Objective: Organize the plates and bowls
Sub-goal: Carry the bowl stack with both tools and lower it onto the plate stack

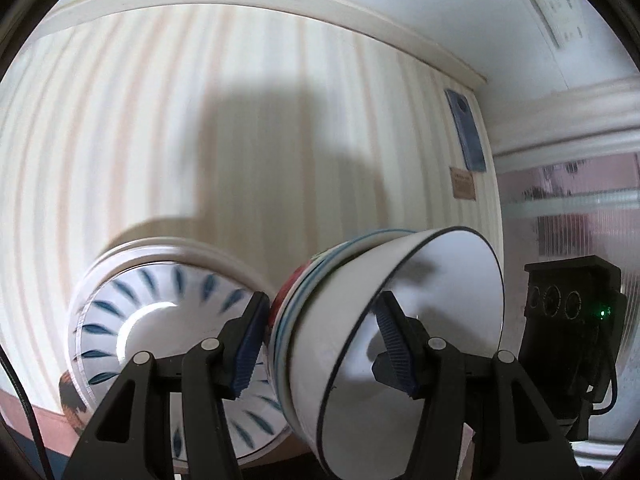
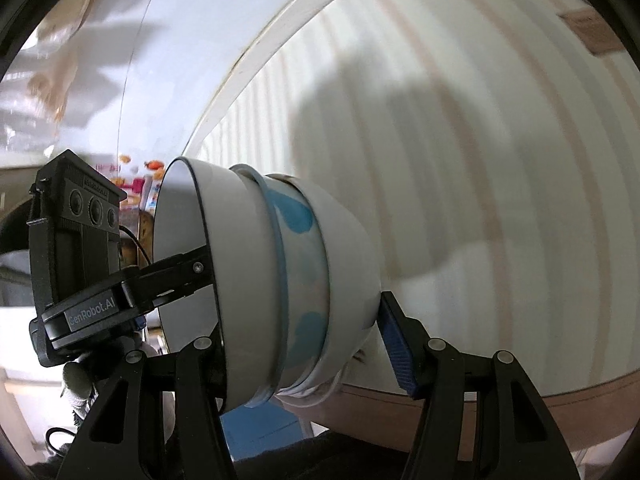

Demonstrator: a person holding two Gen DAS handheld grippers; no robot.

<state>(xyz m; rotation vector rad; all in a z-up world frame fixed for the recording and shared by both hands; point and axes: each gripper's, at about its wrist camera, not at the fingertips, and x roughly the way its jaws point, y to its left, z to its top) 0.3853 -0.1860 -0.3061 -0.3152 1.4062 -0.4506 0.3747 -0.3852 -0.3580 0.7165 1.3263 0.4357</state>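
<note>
A stack of nested bowls (image 1: 360, 336) is held up, tipped on its side; the innermost is white with a thin dark rim, the outer ones show blue and red marks. My left gripper (image 1: 320, 336) is shut on the stack, one finger inside the white bowl, the other outside. In the right wrist view the same stack (image 2: 280, 280) lies between the fingers of my right gripper (image 2: 300, 344); the right pad (image 2: 394, 344) stands a little off the outermost bowl, the left finger is hidden behind the rim. A white plate with blue leaf marks (image 1: 160, 320) lies behind the left finger.
A striped cream wall (image 1: 240, 120) with a white moulding fills the background. A table edge with a pinkish-brown border (image 2: 520, 408) shows low in the right wrist view. The other gripper's black body (image 1: 572, 340) is close at the right.
</note>
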